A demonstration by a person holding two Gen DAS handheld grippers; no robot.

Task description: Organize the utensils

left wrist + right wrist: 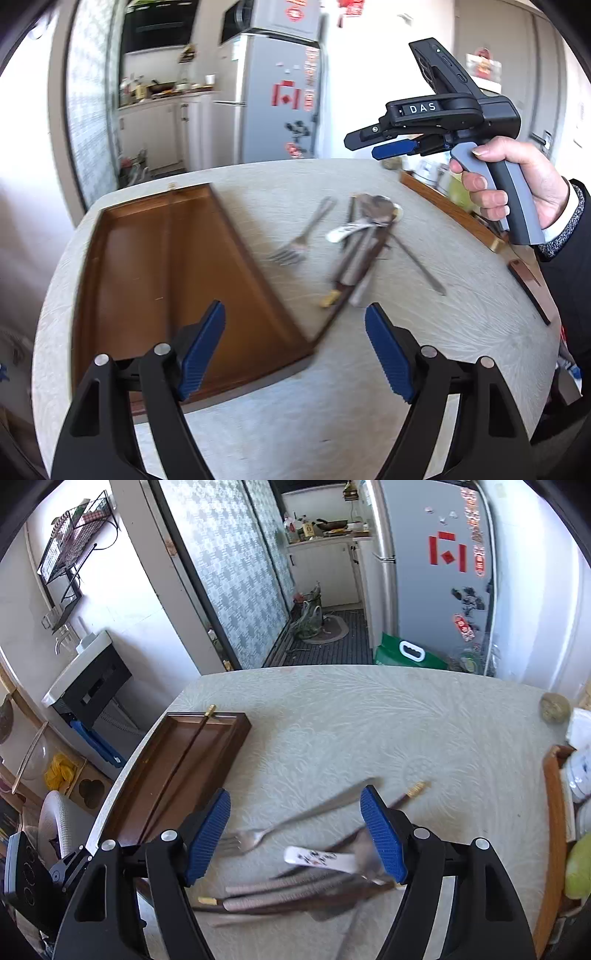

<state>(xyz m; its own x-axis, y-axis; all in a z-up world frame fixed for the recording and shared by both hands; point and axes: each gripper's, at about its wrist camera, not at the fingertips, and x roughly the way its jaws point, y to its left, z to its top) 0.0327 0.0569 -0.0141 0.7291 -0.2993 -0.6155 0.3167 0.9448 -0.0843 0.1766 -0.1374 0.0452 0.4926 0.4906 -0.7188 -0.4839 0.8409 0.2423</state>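
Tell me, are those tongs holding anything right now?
Nothing. Both the left tongs and right tongs stand open and empty above the utensils.

The left wrist view looked steeply down from close above the table's (369, 387) near edge over the wooden tray (166, 258), while the right wrist view faced down over the pile of utensils (306, 878) toward the kitchen doorway, both sharing tray (177, 760), fork (299, 240) and fridge (273, 99).
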